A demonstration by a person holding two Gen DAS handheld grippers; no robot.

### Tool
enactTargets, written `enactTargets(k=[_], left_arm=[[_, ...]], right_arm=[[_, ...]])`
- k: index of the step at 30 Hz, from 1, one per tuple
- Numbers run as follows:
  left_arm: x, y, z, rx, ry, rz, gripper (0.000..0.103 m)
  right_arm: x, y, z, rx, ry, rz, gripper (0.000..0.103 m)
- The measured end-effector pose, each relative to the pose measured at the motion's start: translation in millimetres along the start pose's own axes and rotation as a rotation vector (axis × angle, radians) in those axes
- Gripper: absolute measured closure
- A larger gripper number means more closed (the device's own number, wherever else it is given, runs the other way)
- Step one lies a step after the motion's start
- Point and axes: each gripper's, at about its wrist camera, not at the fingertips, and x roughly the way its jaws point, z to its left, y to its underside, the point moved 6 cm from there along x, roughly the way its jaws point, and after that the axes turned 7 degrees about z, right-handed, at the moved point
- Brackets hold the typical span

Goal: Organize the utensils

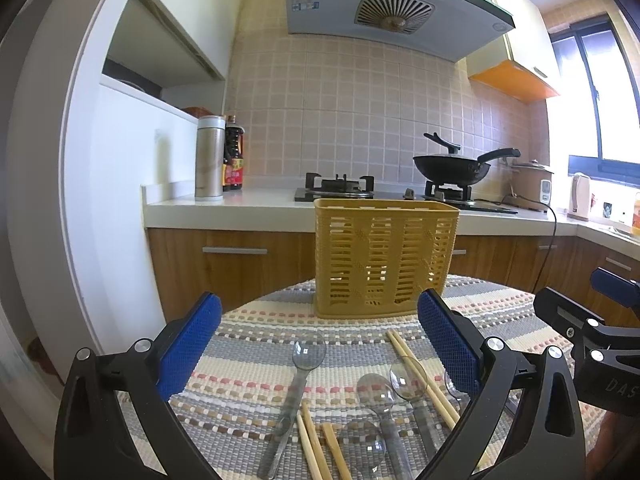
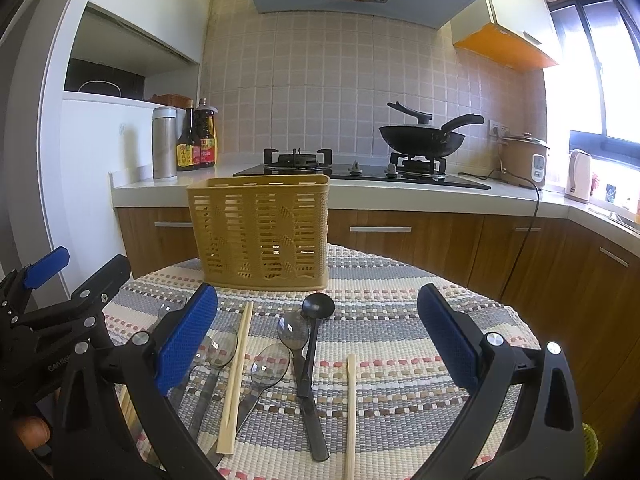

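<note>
Left gripper [image 1: 320, 352] and right gripper [image 2: 318, 340] are hovering wide open, empty. Clear plastic spoons [image 1: 306, 354], light and slippery, and stiff bamboo chopsticks [image 2: 236, 380] are lying mid-table before the yellow slotted plastic basket [image 1: 384, 256]; take hold mid-handle.

Utensils lie loose before an upright yellow basket [image 2: 260, 232].

Clear plastic spoons [image 2: 294, 334], one black spoon [image 2: 316, 308] and wooden chopsticks [image 2: 236, 380] lie flat, pointing roughly toward 12 o'clock; the slatted basket stands at 12 o'clock.
</note>
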Motion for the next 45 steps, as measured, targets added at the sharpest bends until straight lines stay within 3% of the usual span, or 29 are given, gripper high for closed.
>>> enactTargets(k=[45], left_arm=[[1.2,2.3,0.2,-0.002,0.001,0.006,0.008]], right_arm=[[-0.1,1.3,4.9,-0.017,-0.004,0.005,0.007]])
